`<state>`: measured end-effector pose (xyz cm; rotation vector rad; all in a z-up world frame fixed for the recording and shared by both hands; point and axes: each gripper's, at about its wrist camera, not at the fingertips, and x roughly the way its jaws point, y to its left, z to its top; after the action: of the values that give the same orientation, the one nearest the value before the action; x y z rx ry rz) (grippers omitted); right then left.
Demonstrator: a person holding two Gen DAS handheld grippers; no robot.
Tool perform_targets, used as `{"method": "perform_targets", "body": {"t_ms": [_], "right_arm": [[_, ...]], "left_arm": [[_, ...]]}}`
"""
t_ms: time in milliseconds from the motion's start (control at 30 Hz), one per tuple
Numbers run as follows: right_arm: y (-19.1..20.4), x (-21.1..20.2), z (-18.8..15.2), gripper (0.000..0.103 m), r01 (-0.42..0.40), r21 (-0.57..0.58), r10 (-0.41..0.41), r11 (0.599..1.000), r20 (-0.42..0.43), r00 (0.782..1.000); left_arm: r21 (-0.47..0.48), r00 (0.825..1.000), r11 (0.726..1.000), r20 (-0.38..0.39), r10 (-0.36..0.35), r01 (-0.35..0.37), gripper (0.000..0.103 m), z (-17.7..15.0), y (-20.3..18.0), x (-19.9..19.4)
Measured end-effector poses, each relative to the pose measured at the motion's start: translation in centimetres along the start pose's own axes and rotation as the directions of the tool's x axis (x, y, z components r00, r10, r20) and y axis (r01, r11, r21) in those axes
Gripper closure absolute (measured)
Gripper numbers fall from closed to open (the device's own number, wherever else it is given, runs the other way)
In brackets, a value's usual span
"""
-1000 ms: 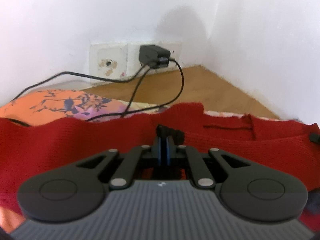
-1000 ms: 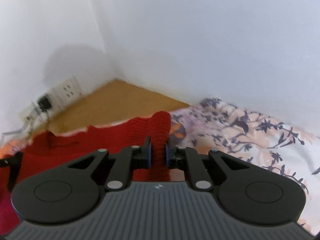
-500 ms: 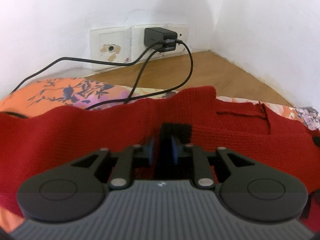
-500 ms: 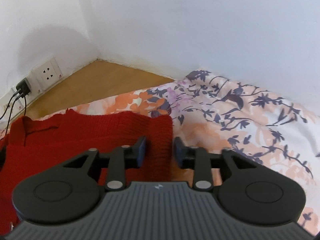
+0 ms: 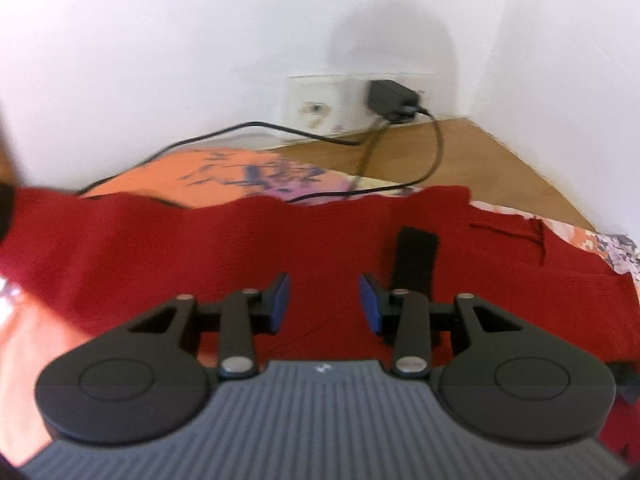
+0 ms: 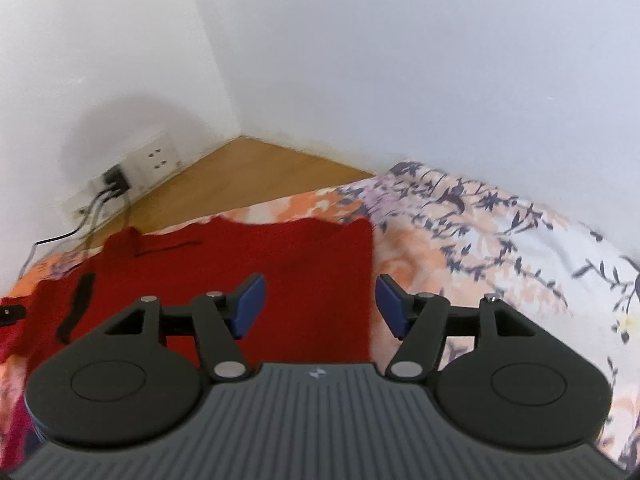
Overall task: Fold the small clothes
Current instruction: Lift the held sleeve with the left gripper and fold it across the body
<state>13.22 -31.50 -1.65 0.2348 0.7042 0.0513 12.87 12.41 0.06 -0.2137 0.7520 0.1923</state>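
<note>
my two grippers hang over a red knit [image 6: 304, 264] laid flat on a floral sheet [image 6: 500, 240], both with fingers spread wide and holding nothing. from my left gripper [image 5: 323, 300] the knit fills the view from 9 to 3 o'clock, its long axis running side to side, a black strip [image 5: 416, 256] on it at 1 o'clock just past the right finger. my right gripper [image 6: 318, 302] straddles the knit's right edge, which runs off toward 12 o'clock, cloth under the left finger, sheet under the right. i judge the right gripper nearer a free edge for the next fold. a charger [image 5: 394, 98] and cable [image 5: 260, 128] sit beyond, at the wall.
</note>
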Motion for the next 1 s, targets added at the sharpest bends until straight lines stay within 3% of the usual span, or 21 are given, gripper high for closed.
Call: {"method": "perform_targets", "body": {"t_ms": [267,533,733,1000], "right_arm": [[2.6,-3.0,-2.1,0.031,-0.044,0.046,0.046,0.998,-0.04,0.998],[5.2,-3.7,-5.2,0.03,-0.06,0.082,0.068,0.995,-0.099,0.993],[6.5,-4.0,-7.4,0.03,-0.026,0.113,0.041,0.993,-0.126,0.991],[7.5,-4.6,-9.9,0.03,0.008,0.162,0.011,0.987,-0.112,0.994]], "left_arm": [[-0.118,0.996,0.989,0.009,0.091,-0.09,0.063,-0.2,6.7,-3.9],[-0.276,0.985,0.946,-0.013,0.171,-0.168,0.063,-1.1,13.4,-3.2],[-0.391,0.987,0.907,-0.028,0.157,-0.156,0.063,-1.6,17.4,-1.7],[-0.456,0.986,0.878,-0.003,0.165,-0.149,0.063,-2.2,20.9,-0.4]]}}
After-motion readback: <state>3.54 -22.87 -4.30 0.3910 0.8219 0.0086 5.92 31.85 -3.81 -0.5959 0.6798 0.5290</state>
